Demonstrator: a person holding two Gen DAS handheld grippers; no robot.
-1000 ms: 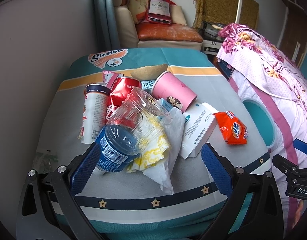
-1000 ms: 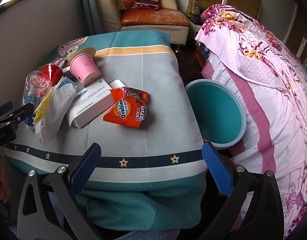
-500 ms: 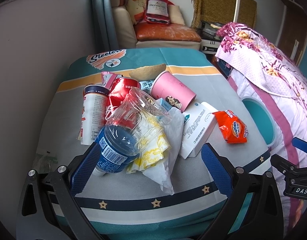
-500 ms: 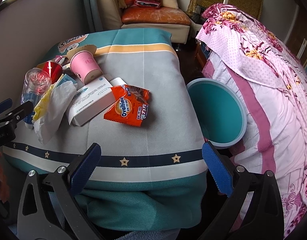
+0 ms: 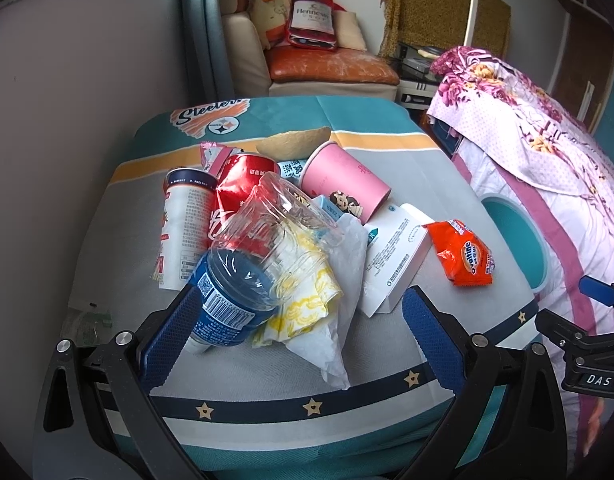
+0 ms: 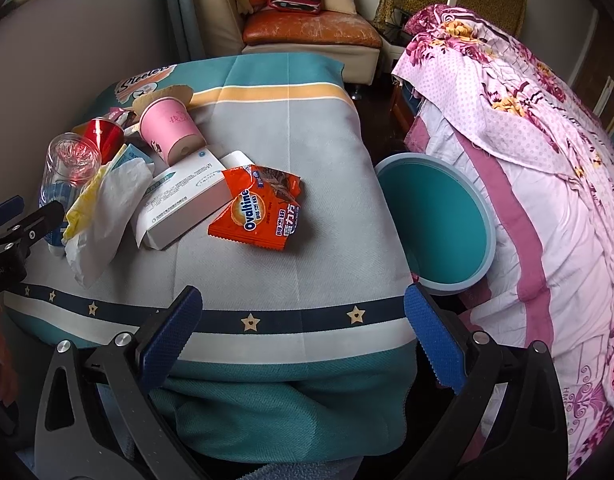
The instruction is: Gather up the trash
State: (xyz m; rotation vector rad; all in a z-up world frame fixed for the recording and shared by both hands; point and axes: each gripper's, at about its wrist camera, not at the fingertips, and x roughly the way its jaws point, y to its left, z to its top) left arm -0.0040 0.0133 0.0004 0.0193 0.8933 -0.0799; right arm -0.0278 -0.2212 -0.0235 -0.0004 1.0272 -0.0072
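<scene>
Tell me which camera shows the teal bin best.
The right wrist view: the teal bin shows its whole open mouth beside the table. The left wrist view catches only a sliver of its rim at the table's edge.

Table [image 6: 291, 132]: carries all the litter, heaped toward its left side.
Bottle [image 5: 243, 272]: lies at the near left, on the napkin [image 5: 339, 280].
Cans [image 5: 211, 204]: behind the bottle.
Cup [image 5: 343, 184]: on its side, behind the box [image 5: 395, 252].
Box: right of the napkin.
Wrapper [image 6: 259, 212]: right of the box, touching it.
Bin [image 6: 435, 220]: right of the table, between it and the bed [image 6: 547, 160].
Armchair [image 6: 307, 28]: behind the table.
</scene>
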